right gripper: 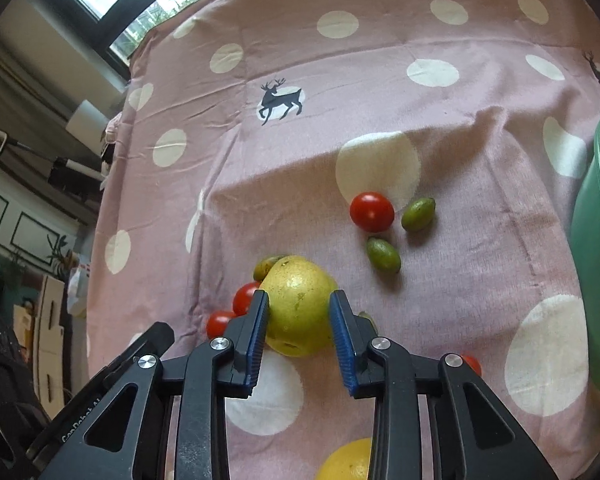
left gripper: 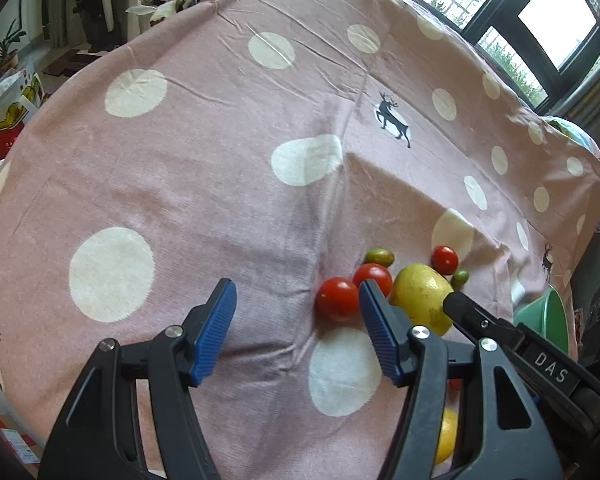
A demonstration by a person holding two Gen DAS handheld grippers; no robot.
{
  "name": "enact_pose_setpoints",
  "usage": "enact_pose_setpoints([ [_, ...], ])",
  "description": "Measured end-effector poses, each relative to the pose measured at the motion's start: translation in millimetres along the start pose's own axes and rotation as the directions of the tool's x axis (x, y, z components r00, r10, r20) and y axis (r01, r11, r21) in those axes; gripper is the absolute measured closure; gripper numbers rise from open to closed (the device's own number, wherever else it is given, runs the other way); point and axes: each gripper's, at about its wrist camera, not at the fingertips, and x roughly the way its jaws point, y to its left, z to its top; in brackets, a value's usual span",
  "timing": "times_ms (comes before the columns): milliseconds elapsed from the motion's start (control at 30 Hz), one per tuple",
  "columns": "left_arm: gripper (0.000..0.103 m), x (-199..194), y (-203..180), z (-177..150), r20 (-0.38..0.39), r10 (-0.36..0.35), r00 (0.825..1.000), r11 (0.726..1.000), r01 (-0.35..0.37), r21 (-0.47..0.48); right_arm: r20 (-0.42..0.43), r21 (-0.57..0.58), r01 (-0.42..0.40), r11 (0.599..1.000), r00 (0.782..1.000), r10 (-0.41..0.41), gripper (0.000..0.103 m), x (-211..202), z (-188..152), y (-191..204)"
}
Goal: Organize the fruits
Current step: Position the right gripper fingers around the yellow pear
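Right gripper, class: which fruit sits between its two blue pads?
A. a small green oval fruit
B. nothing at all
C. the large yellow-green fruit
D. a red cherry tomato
C: in the right wrist view the right gripper has its pads on either side of the large yellow-green fruit.

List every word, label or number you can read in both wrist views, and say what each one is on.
"DAS": white letters on the black body of the right tool, seen in the left wrist view.
"GenRobot AI", as best it reads, partly cut off and at a steep angle: on the left tool's black arm in the right wrist view.
Print on the red and white carton beside the table: too small to read.
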Motion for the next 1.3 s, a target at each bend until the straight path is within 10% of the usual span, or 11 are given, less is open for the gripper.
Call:
enact_pose_setpoints([
  [567,0.041,26,-48,-8,-0.053,-0.231,0.972,0.972,0.233,0.039,0.01,0.111,-0.065,0.992,0.998,0.065,0.054,9,23,-25],
  [1300,0.041,14,-57,-8,-0.024,-0.255,0.967,0.965,0.256,0.059,0.006,0.149,-0.066,0.987,0.998,0.066,0.054,1,27,-39],
])
